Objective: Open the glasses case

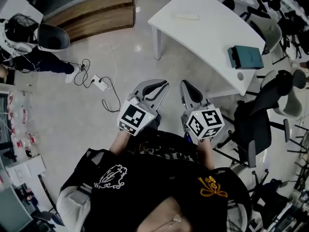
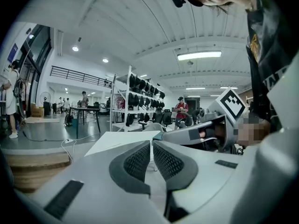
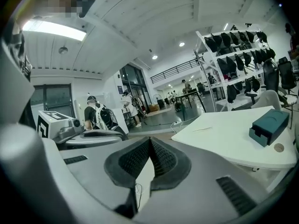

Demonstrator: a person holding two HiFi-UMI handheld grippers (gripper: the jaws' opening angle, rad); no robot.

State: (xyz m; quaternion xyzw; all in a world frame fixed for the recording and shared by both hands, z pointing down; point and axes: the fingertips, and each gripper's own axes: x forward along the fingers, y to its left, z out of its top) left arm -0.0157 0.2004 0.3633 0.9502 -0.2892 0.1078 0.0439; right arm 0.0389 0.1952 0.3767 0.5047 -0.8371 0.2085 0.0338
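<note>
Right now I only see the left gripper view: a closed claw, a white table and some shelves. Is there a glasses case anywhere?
Observer: Yes. The head view shows a teal case lying on the white table, toward the right-hand end in that view.
Operator: Is anything next to it?
Observer: A small round thing lies on the table just beside it, nearer the edge. I can't tell what it is.
Operator: And the other claw, is it holding something?
Observer: No. The right gripper view shows the right claw shut, with nothing between its jaws.
</note>
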